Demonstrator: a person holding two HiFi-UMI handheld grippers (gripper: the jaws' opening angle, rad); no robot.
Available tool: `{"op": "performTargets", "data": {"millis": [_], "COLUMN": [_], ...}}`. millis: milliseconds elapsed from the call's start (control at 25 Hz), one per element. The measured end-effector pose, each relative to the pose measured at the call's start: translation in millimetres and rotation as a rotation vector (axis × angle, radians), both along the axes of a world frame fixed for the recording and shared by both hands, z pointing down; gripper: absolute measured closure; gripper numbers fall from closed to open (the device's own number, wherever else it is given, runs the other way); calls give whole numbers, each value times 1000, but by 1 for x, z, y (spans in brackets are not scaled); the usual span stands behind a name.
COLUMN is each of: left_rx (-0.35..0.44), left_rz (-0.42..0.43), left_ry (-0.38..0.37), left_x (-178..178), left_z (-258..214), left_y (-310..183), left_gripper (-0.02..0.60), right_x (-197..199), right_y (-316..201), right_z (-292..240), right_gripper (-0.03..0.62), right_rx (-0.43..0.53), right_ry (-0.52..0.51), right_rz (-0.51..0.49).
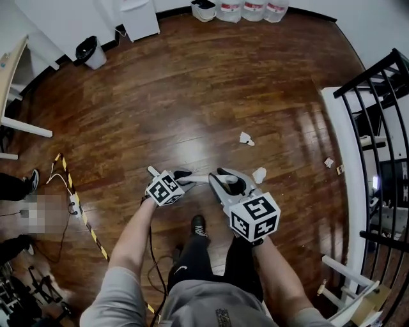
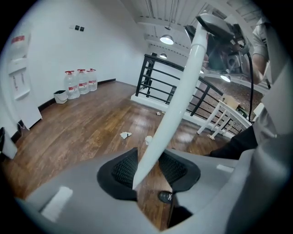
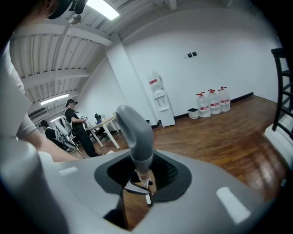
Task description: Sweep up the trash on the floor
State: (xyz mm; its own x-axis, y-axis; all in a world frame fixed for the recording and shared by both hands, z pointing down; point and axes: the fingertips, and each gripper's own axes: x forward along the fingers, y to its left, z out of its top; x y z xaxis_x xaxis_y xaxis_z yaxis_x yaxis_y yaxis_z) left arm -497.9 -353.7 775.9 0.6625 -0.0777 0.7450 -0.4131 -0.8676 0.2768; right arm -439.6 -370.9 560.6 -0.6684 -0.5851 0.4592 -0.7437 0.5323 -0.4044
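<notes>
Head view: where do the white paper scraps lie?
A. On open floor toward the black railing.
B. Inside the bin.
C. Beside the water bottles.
A: the paper scraps lie on the wooden floor toward the black railing, far from the water bottles and bin.

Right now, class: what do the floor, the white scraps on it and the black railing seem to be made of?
Floor: wood planks, glossy varnish; grain, seams and glare show. White scraps: probably crumpled paper or tissue, matte, creased. Black railing: likely painted metal; thin straight bars.
</notes>
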Motion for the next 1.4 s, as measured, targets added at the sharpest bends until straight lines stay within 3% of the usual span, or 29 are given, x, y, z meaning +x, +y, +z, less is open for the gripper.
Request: {"op": "performTargets", "data": {"millis": [320, 640, 920, 1240, 1400], "left_rx": [-34, -51, -53, -37, -30], "left_rz": [119, 287, 429, 533, 595], "left_ry": [64, 139, 199, 263, 271], "left_x": [149, 363, 533, 675, 721], "left_z": [5, -4, -16, -33, -43], "left_y": [-17, -10, 4, 28, 38], "left_gripper": [437, 437, 437, 436, 436], "right_x": [147, 355, 513, 634, 668], "right_y": [-19, -8, 11, 41, 52], "right_z": [4, -6, -24, -45, -57], "right_gripper": [493, 493, 493, 493, 494], "right_rx": [-2, 1, 30, 61, 76], "right_ry": [51, 111, 182, 262, 272], "right_rz": [143, 360, 513, 623, 659]}}
